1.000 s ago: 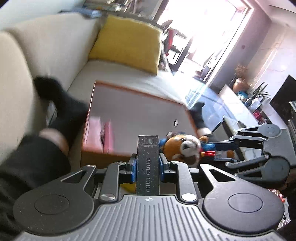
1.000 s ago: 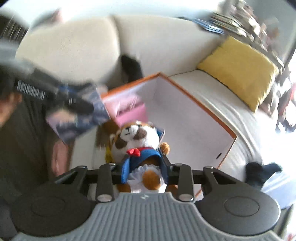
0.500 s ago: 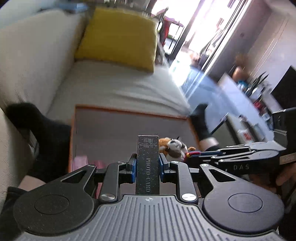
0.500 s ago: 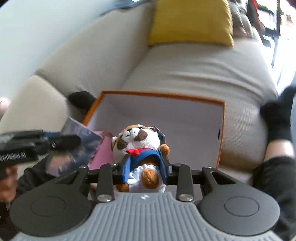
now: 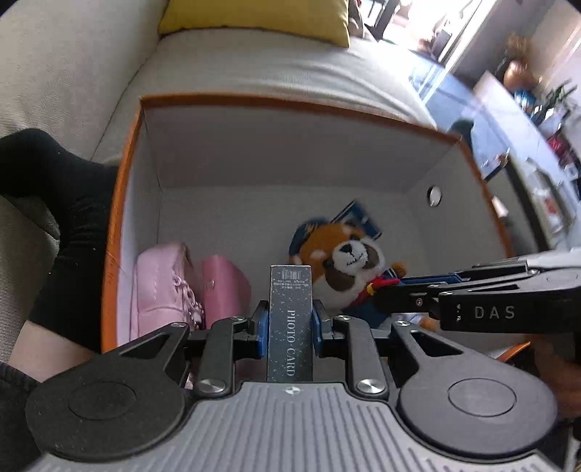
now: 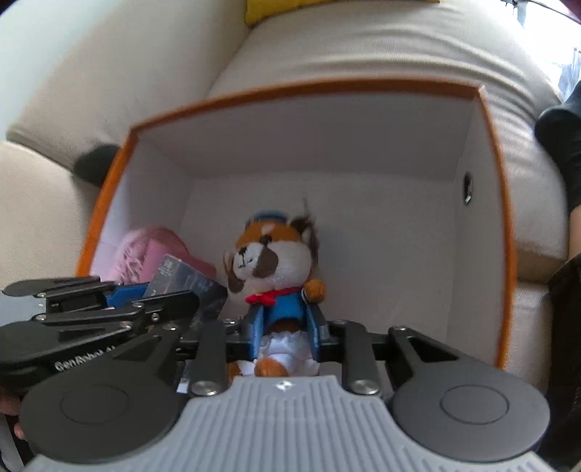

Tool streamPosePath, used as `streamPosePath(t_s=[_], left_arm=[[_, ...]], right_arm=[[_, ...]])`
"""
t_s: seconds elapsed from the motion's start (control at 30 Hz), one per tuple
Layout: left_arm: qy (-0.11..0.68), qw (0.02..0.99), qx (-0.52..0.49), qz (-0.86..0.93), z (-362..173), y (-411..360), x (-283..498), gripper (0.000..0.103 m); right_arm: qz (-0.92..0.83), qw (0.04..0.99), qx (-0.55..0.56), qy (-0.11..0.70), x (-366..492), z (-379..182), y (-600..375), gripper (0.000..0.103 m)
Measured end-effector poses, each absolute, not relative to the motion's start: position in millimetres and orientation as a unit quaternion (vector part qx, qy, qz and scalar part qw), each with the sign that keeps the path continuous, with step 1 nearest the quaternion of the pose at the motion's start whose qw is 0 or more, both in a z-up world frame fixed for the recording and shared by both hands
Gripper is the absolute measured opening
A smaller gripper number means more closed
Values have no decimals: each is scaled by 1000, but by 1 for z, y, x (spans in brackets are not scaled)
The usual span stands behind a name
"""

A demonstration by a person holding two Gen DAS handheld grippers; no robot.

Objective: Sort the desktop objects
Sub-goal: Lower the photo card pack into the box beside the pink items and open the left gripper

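A: Where is the plush (image 6: 270,268)?

B: Between the pads of the right gripper (image 6: 285,336), low inside the orange box (image 5: 120,232). A second ago it hung above the rim; now the box walls stand all around it. Whether it touches the floor of the box cannot be told.

A: Is that gripper letting go?

B: No, its jaws are closing on the plush's blue jacket, so the toy is squeezed tighter than before.

A: And the other hand?

B: The left gripper (image 5: 289,326) is clenched on the dark card box (image 5: 290,319), the one lettered PHOTO CARD, held upright and just as tight as a second ago. It too has come down over the box mouth, beside the plush.

A: What else is in there?

B: Two pink pouches (image 5: 181,287) against the left wall, near the card box. The back half of the floor is bare.

A: So what does that mean for the sorting?

B: Probably both things are at the drop point. Release seems the next step, neither yet done. The grippers sit close together, so they may bump.

A: Surroundings?

B: The box sits on a beige sofa (image 5: 272,72), with a yellow cushion (image 5: 254,14) behind it.
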State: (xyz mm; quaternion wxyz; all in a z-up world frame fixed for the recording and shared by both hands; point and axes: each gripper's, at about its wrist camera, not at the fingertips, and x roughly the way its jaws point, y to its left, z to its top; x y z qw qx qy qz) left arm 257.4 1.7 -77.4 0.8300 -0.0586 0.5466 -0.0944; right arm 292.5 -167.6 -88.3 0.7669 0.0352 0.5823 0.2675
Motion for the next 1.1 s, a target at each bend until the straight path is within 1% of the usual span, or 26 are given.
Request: streamPosePath(t_s=[0.1,0.17,0.23,0.3,0.33,0.37,0.4,0.47,0.6,0.67,0.73,0.83,0.87,1.0,1.1], left_arm=[[553,828,-37,-84,-86,-2,256,26],[555,827,-28,-89,-88,-5,256,26],[553,829,-16,-82,-88,-10,254,26],[548,833,-5,-81,-88,-17,252,27],[544,835,2,-79,-88,-20,250,27],[541,837,5,-78,-88,-20,249,27],[539,839,5,-78,-89,-21,248,27],[537,840,2,-81,-90,-17,249,27],[537,839,3,-93,-86,-11,246,27],[535,839,12,-95,-83,-11,243,28],[534,839,21,-98,-79,-5,238,28],[531,841,18,-99,-79,-3,237,27],[530,842,14,-97,-79,-2,237,27],[523,848,1,-79,-77,0,237,26],[523,850,3,-68,-74,0,233,26]], right_arm=[[279,744,38,606,292,-101,-160,19],[291,731,40,616,292,-104,-155,19],[298,729,26,616,290,-102,-151,21],[293,745,1,599,288,-96,-148,24],[290,757,-14,586,287,-93,-147,29],[287,765,-25,576,287,-91,-145,40],[284,773,-36,566,288,-90,-144,44],[293,771,-40,564,290,-93,-140,44],[310,751,-6,583,296,-105,-136,43],[306,752,-11,583,299,-108,-131,43],[303,748,-12,590,299,-114,-128,38],[297,737,17,607,304,-117,-135,31],[293,730,34,617,307,-118,-140,25],[298,691,114,649,315,-123,-161,25],[319,675,130,653,312,-127,-160,23]])
